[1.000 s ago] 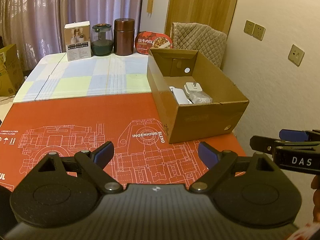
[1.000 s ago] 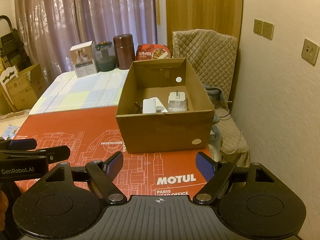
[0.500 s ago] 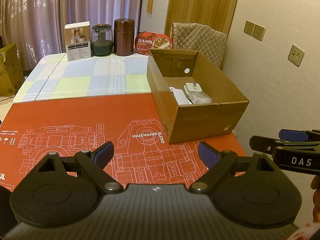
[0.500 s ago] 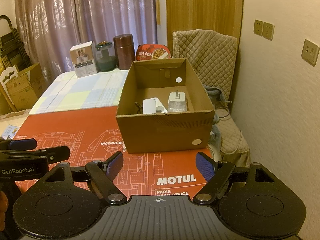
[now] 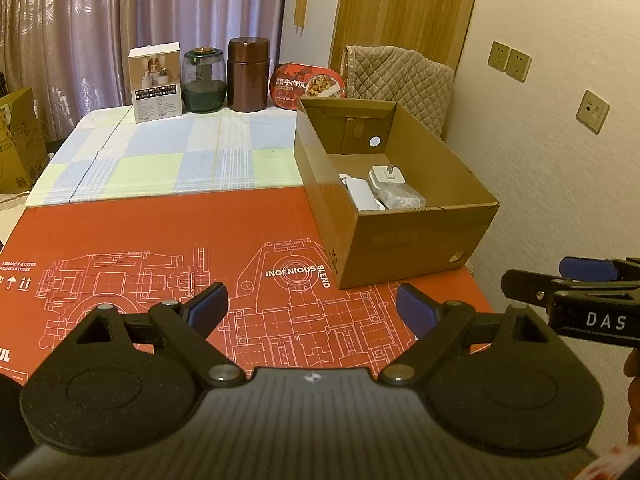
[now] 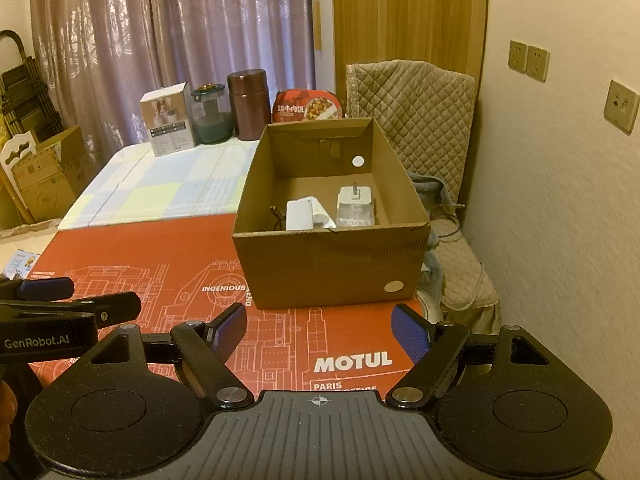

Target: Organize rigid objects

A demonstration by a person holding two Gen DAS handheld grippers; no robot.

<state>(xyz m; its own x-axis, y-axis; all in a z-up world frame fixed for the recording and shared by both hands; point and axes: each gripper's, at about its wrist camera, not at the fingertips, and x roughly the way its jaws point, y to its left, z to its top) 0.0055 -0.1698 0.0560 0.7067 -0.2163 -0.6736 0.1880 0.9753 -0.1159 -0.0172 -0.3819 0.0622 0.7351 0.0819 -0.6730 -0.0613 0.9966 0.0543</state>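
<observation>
The left gripper [image 5: 312, 306] is hovering over a red printed mat [image 5: 160, 240], its matte black arms spread wide and its blue ribbed pads [image 5: 208, 306] pinching nothing. The right gripper [image 6: 319, 330] is doing the same just beside it, blue textured pads [image 6: 412, 334] standing apart with only the mat showing between them.

At about one o'clock from the left gripper, and near twelve o'clock from the right one, an open rectangular cardboard box [image 6: 332, 268] is sitting on the mat's far right part. Its corrugated brown walls are plain, with a small pale round sticker on the near face. Inside, toward the near wall, a smooth white rounded block [image 6: 300, 216] is lying beside a white square plug adapter [image 6: 355, 198] with its metal prongs pointing up; a crinkled clear plastic bag [image 6: 356, 216] is lying just in front of the adapter.

At eleven o'clock, along the far edge of a pastel checked cloth [image 5: 168, 156], four things are standing in a row: a white printed carton [image 5: 156, 82], a rounded glass jar [image 5: 202, 80] with dark contents, a glossy brown cylindrical canister [image 5: 247, 74], and a red oval meal tub [image 5: 308, 86] propped on edge. A quilted beige chair cover [image 6: 412, 104] is showing behind the box.
</observation>
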